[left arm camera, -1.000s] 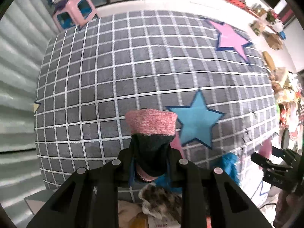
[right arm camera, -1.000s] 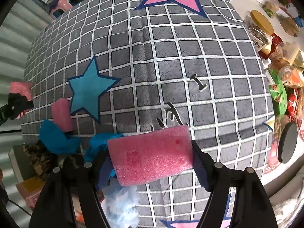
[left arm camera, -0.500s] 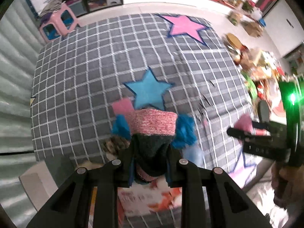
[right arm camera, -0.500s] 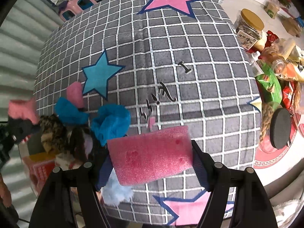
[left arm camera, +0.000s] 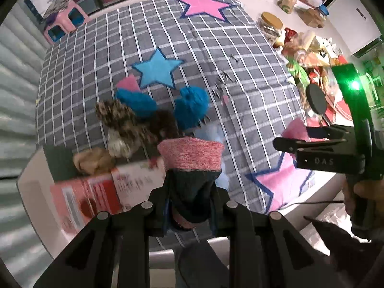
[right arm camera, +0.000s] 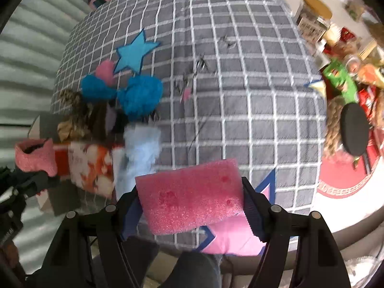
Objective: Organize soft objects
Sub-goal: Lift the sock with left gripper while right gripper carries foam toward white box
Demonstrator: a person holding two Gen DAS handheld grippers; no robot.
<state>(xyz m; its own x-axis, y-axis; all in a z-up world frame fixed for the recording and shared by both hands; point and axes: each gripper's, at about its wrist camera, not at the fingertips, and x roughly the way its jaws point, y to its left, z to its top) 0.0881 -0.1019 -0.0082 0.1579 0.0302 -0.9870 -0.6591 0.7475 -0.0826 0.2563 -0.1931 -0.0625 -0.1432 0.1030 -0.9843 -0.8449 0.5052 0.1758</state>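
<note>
Even indoor light, heavy fisheye bending with dark corners, motion blur.

The left tool (left arm camera: 190, 204) is clamped on a sock (left arm camera: 192, 165), its fingers pressed into the dark part while the pink cuff stands out ahead of the tips. The right tool (right arm camera: 192, 204) is closed across a pink sponge (right arm camera: 189, 194), one finger at each short end. From the left wrist, the right tool (left arm camera: 300, 141) sits off to the right, gripped by the person's hand (left arm camera: 362, 192).
</note>
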